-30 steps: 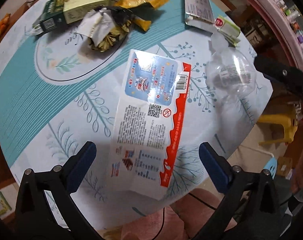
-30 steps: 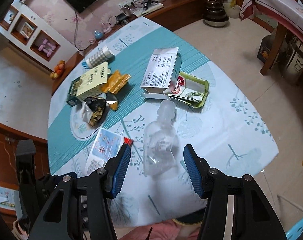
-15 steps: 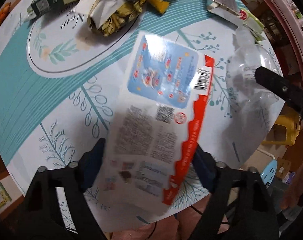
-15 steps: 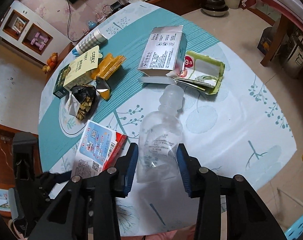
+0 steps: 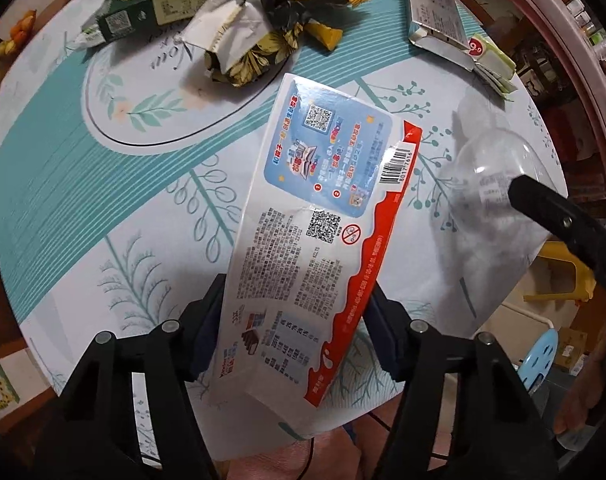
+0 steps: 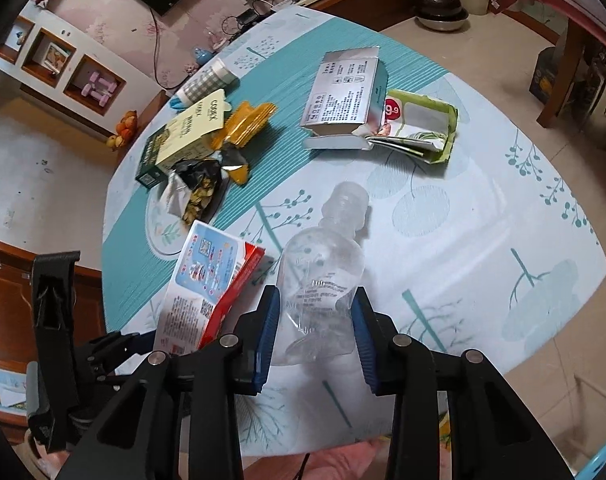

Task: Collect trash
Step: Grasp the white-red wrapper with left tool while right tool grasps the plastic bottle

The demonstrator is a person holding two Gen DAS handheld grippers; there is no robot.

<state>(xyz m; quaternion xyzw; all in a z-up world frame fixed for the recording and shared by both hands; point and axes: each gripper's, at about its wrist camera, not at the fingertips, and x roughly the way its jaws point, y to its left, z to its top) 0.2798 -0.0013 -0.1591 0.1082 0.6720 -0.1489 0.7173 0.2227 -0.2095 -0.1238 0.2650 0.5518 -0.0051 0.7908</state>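
Flat white carton [image 5: 315,240], glossy card with a wavy red side band, blue panel, barcode and QR codes, small dense print; lies on the table [image 5: 63,184] near its front edge, tilted. Left gripper [image 5: 295,332] straddles its near end, jaws closing, both pads at the carton's long edges, pressing.

Clear plastic bottle [image 6: 323,280], thin-walled, dented, capped, faint print on the belly; lies just right of the carton, neck pointing away. Right gripper [image 6: 315,336] closing on its base, blue ribbed pads against the walls.

Farther back: crumpled foil snack bag [image 6: 199,192], green-yellow box [image 6: 183,136], silver box [image 6: 343,92]. Tablecloth pale with teal leaf print
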